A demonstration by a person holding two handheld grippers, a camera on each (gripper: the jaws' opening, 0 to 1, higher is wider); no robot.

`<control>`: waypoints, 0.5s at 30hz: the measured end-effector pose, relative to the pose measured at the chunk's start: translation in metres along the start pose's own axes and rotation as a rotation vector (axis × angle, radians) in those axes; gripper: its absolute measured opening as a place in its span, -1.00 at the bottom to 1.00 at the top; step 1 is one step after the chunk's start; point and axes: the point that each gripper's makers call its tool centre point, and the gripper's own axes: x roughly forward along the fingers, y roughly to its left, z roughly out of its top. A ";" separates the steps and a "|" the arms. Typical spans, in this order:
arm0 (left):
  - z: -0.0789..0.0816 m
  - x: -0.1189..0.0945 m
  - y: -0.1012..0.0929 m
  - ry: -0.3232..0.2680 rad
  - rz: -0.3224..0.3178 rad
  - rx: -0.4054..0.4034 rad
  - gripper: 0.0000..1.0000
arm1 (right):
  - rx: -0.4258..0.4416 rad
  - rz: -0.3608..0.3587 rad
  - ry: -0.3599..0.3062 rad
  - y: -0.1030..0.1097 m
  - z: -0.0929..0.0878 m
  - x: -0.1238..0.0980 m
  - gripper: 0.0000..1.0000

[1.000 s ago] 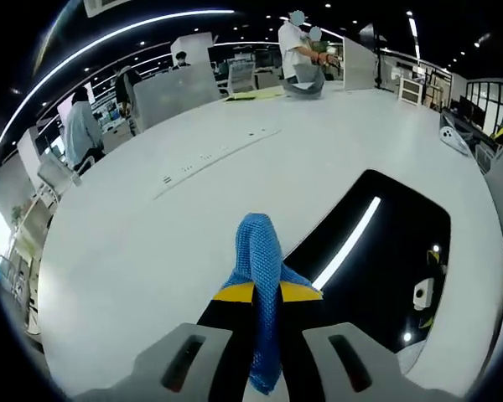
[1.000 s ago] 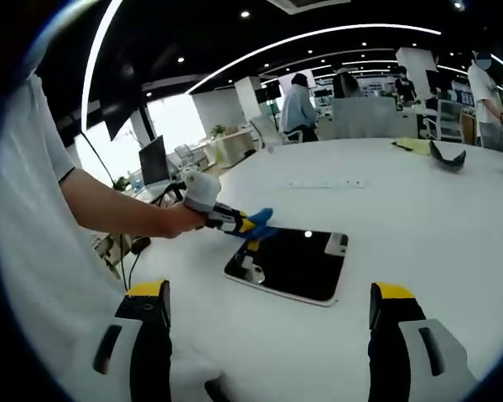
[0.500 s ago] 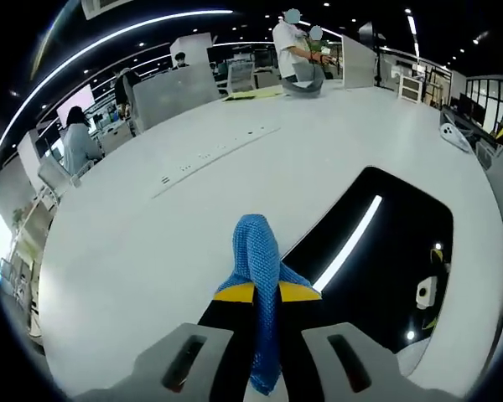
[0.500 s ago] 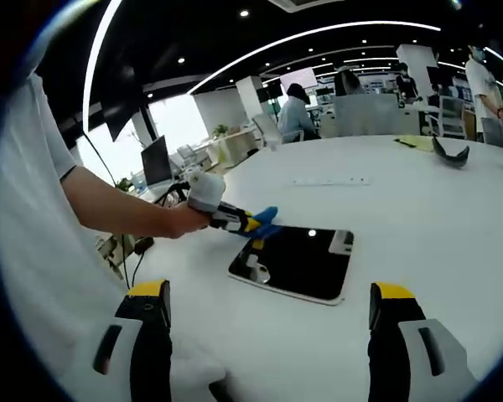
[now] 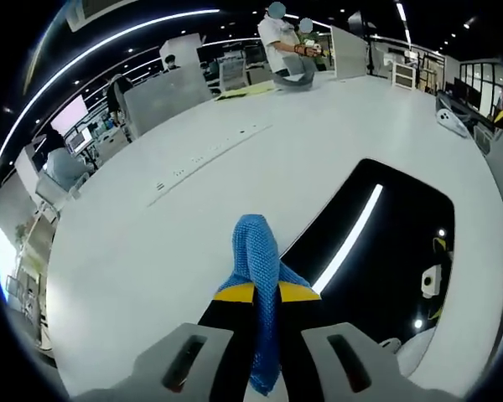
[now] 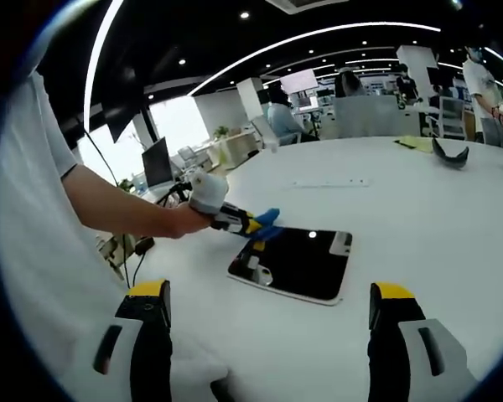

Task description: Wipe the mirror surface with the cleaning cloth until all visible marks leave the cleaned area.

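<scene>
Mirror (image 5: pixel 386 251) flat on table (image 5: pixel 151 234), long axis leading away from cloth (image 5: pixel 258 251).

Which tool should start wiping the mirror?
Left. The left tool is shut on the blue cloth and sits at the near edge of the mirror. The right tool is open, holds nothing and hangs back from the mirror.
</scene>
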 end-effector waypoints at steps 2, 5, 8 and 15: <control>0.000 0.000 0.000 0.003 0.001 0.003 -0.89 | -0.001 0.002 0.002 -0.001 0.000 0.001 0.97; 0.001 0.000 -0.001 0.007 0.002 0.006 -0.89 | 0.001 0.005 -0.003 -0.001 0.001 0.002 0.97; 0.001 0.001 -0.002 0.008 0.001 0.012 -0.89 | 0.000 0.008 -0.007 0.000 0.003 0.003 0.97; 0.003 0.002 -0.004 0.009 -0.002 0.020 -0.89 | 0.003 0.010 -0.007 -0.001 0.002 0.002 0.97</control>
